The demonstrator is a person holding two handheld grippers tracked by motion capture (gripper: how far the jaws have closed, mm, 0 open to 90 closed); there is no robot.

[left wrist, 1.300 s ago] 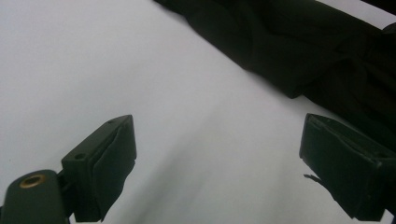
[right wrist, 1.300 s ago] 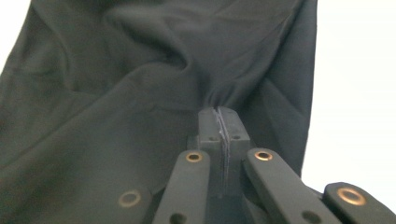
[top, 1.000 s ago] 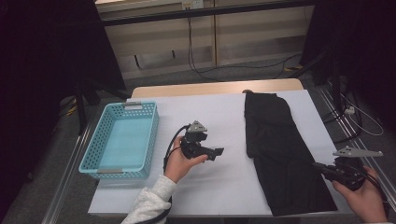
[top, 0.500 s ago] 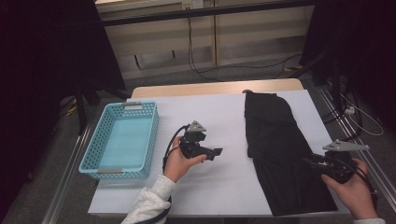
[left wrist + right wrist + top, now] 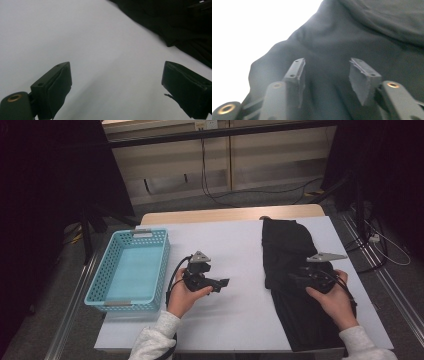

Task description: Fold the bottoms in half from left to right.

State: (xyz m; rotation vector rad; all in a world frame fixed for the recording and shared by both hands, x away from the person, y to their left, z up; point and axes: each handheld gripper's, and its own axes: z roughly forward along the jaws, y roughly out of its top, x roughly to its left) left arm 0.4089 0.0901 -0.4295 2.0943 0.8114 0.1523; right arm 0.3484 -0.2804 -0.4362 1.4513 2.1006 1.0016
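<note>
Black folded cloth garment (image 5: pixel 295 270) lying along right side of white worktop (image 5: pixel 235 245). Right tool (image 5: pixel 325 75) over it, jaws just been opening, nothing between. Left tool (image 5: pixel 115 92) released, wide apart, above bare worktop.

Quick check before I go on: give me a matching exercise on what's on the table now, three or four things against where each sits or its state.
Things:
1. blue basket
2. black cloth
3. left gripper
4. right gripper

Places or states:
A. over the black cloth, jaws part open, nothing between them
B. at the table's left edge, nothing in it
C. over bare white table, jaws wide apart
D. laid out along the table's right side

Pairs: 1-B, 2-D, 3-C, 4-A
</note>
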